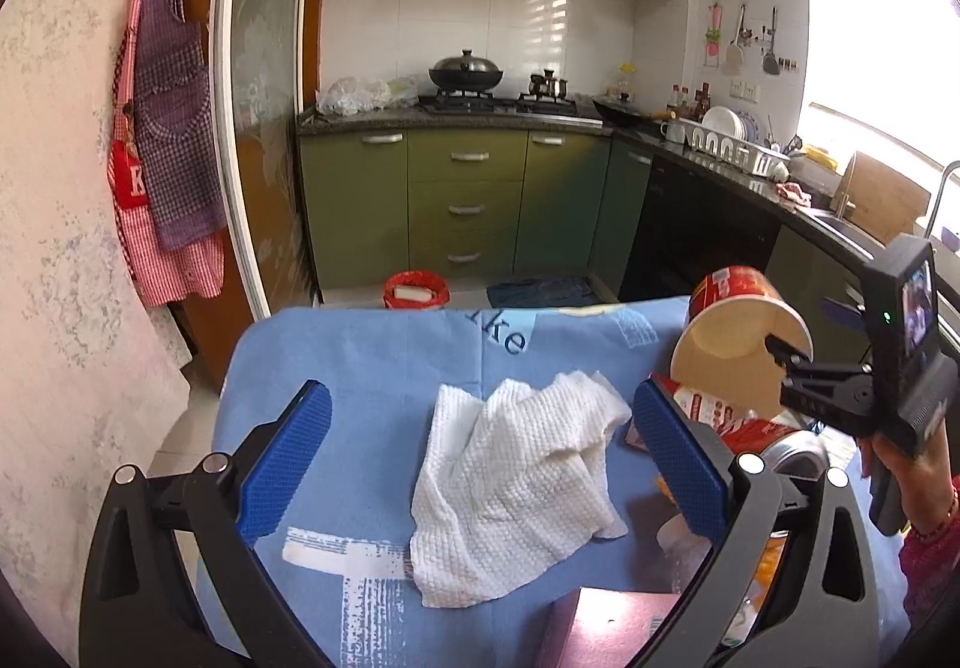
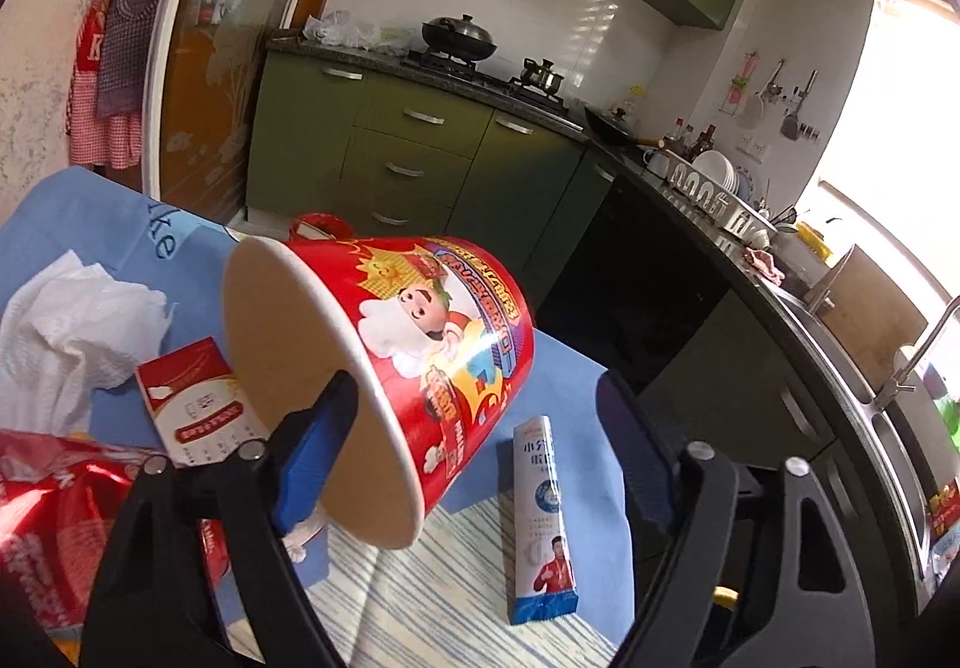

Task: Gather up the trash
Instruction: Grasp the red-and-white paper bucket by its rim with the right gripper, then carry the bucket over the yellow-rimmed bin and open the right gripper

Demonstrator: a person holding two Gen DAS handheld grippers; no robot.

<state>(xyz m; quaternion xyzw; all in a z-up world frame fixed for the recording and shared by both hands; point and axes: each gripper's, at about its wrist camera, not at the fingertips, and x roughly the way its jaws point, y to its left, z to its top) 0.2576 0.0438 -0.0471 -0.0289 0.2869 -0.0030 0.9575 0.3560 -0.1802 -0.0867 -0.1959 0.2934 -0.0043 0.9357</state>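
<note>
1. The blue-clothed table (image 1: 372, 350) is spreading out under everything.
2. The red paper bucket (image 2: 420, 344) is hanging tilted off the cloth at the right, its rim pinched by the right gripper (image 2: 474, 428).
3. The crumpled white paper towel (image 1: 516, 482) is lying mid-table between the wide-apart fingers of the left gripper (image 1: 480, 464).

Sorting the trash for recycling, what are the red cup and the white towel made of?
Red cup: looks like glossy printed paperboard, going by the plain beige inside and thin rolled rim. White towel: likely paper, matte, with an embossed dimple pattern and soft creases, though thin cloth is possible.
</note>
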